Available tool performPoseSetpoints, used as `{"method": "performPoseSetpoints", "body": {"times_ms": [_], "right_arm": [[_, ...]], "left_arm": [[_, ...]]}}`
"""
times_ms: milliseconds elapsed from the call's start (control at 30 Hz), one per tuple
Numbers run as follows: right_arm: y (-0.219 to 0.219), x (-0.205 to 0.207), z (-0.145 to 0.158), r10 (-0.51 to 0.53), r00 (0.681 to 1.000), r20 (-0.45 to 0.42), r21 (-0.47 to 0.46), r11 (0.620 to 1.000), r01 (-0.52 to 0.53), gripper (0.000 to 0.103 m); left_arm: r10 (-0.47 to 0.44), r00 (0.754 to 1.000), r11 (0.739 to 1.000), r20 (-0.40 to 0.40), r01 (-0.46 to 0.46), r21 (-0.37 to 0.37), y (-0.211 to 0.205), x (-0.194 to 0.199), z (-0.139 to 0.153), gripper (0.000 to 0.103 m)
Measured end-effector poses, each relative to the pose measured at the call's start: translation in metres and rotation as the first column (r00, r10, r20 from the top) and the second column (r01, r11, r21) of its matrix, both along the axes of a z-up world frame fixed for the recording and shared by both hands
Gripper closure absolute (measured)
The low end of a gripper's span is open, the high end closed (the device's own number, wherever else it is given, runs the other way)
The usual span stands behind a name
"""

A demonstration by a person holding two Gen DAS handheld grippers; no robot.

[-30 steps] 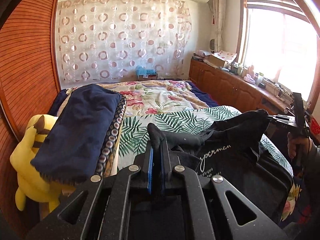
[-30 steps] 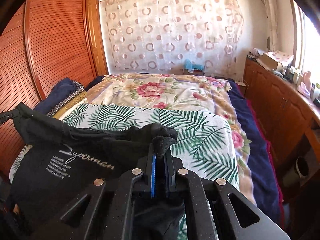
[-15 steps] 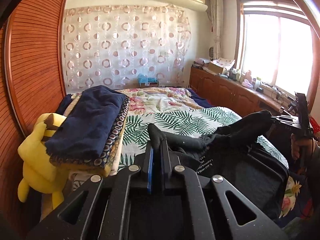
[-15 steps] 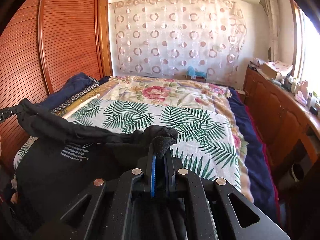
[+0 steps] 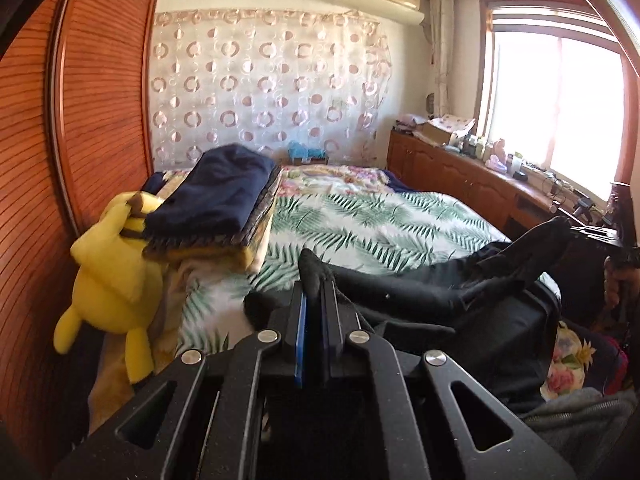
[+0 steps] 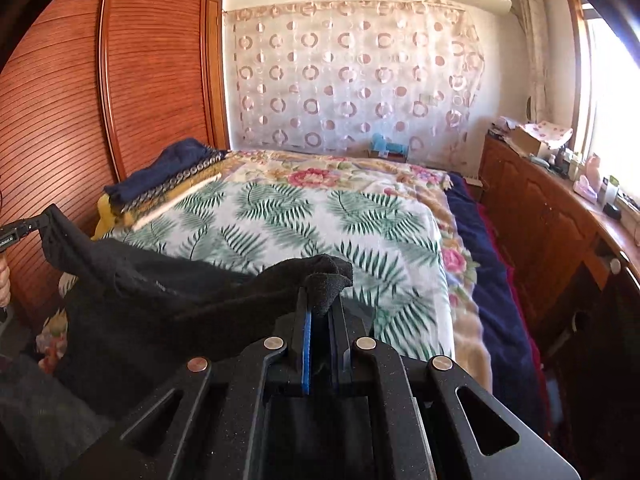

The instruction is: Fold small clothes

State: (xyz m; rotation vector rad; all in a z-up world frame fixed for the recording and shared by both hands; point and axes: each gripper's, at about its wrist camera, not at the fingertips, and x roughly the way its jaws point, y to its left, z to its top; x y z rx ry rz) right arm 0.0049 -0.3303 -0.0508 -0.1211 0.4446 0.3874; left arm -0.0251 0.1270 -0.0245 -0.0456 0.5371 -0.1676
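Up close, the left hand-held gripper and right hand-held gripper are each pinching a corner of the black garment, stretching it between them above the near end of the bed, folded blankets lying beyond.

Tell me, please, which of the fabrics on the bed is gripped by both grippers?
The black garment: the left gripper and right gripper each pinch a corner. The navy folded blanket sits untouched on a pile.

Folded pile, plush block left; bedspread open.
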Motion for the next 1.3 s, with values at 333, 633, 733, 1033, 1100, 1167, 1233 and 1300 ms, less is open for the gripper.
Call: {"method": "performPoseSetpoints", "body": {"times_ms": [333,633,733,1033,1100,1167,1233,1300], "right_arm": [[-0.012,-0.030,-0.014,-0.019,0.996,-0.091,-0.046,0.999,0.014,0.097],[-0.014,-0.010,-0.028,-0.044,0.979,-0.199,-0.054,0.998,0.034,0.095],[-0.015,-0.015,-0.017,-0.052,0.983,-0.177,-0.072,0.997,0.039,0.086],[-0.023,-0.031,0.014,-0.067,0.995,-0.079,-0.062,0.996,0.062,0.055],[-0.023,-0.030,0.015,-0.077,0.995,-0.061,-0.068,0.995,0.073,0.055],[-0.019,-0.021,0.017,-0.075,0.996,-0.048,-0.070,0.995,0.072,0.055],[-0.017,-0.008,0.011,-0.076,0.995,-0.057,-0.056,0.996,0.073,0.055],[-0.013,0.011,0.007,-0.084,0.994,-0.074,-0.046,0.996,0.081,0.055]], "left_arm": [[-0.006,0.993,0.998,-0.120,0.013,0.060,-0.002,-0.002,-0.035,0.096],[-0.030,0.990,0.999,-0.139,0.033,0.020,-0.001,-0.001,-0.046,0.059],[-0.023,0.992,1.000,-0.122,0.024,0.011,0.002,0.002,-0.037,0.033],[-0.022,0.995,0.999,-0.093,0.024,0.027,0.005,0.038,-0.027,0.020],[-0.017,0.994,0.999,-0.105,0.021,0.038,0.006,0.051,-0.030,0.020],[-0.009,0.994,0.999,-0.110,0.014,0.048,0.007,0.064,-0.034,0.020],[0.000,0.992,0.998,-0.124,0.007,0.059,0.008,0.077,-0.038,0.020],[0.005,0.990,0.997,-0.138,0.005,0.073,0.008,0.091,-0.043,0.020]]}}
